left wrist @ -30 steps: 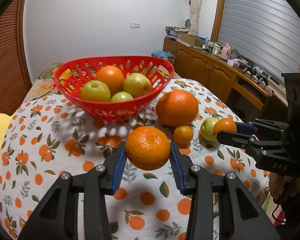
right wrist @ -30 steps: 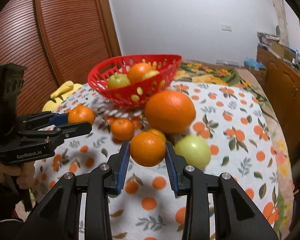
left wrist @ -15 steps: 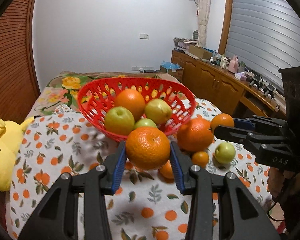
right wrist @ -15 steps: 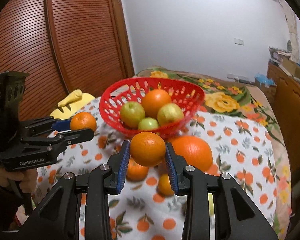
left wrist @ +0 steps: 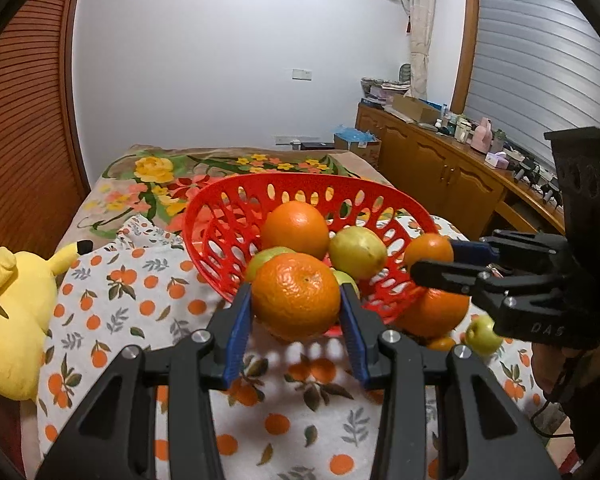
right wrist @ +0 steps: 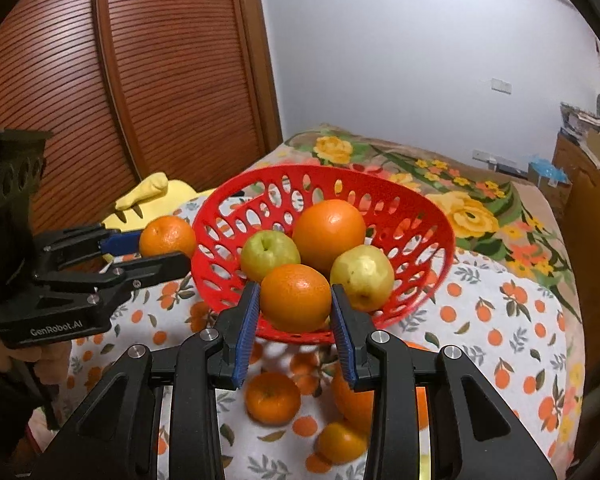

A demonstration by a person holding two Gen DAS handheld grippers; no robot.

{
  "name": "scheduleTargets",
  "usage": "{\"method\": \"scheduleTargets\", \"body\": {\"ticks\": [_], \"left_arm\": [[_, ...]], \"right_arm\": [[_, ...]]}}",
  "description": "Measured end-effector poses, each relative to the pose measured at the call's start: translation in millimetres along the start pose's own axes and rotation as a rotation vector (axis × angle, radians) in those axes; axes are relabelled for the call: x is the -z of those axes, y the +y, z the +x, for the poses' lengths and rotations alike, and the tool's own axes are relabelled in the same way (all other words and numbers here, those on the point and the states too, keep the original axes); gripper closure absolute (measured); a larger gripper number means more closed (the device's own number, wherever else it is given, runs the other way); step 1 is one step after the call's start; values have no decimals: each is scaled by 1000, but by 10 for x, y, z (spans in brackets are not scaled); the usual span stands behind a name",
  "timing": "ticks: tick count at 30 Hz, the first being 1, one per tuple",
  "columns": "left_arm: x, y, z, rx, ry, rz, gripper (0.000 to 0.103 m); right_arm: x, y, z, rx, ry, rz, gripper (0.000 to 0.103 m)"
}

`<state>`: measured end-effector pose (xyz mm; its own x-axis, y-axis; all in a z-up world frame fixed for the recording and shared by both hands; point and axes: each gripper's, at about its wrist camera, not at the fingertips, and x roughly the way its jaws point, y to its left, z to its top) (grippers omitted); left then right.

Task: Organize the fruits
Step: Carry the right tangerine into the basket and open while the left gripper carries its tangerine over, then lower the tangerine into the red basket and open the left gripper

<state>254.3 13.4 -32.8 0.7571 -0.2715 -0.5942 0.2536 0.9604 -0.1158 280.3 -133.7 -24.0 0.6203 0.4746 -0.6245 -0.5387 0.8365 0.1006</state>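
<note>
The left gripper (left wrist: 296,320) has its blue-padded jaws closed on a round, dimpled orange mandarin (left wrist: 296,295), gripped at its widest girth. The right gripper (right wrist: 294,322) clamps a smaller, smoother orange mandarin (right wrist: 295,297) the same way. Both fruits hang in the air just short of the near rim of the red perforated plastic basket (left wrist: 220,220), which lies straight ahead of each pair of jaws.

A mandarin looks light and firm under a soft, yielding peel — probably safe in a moderate squeeze across the middle, though a hard pinch could bruise it, and being round it would likely roll once freed. Letting go low over a free hollow among the fruit seems wise.

Beyond the jaws the basket already holds a large orange (right wrist: 329,230), a green apple (right wrist: 270,255) and a yellowish apple (right wrist: 362,272). More fruit sits on the orange-print tablecloth (left wrist: 140,300) below the right jaws — partly hidden by the fingers and blurred, so its count is uncertain. The basket's floor is concealed by fruit.
</note>
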Motion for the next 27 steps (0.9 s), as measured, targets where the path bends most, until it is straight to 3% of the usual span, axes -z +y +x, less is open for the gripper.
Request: {"method": "scheduleTargets", "body": {"ticks": [8,27], "left_arm": [[-101,128,173,-9,12,-6,62],[-436,231,728,-28,59,-5,62]], "right_arm": [[-52,-120,161,-4,18,36,64],[-117,-285,79,22,-6,42,63]]}}
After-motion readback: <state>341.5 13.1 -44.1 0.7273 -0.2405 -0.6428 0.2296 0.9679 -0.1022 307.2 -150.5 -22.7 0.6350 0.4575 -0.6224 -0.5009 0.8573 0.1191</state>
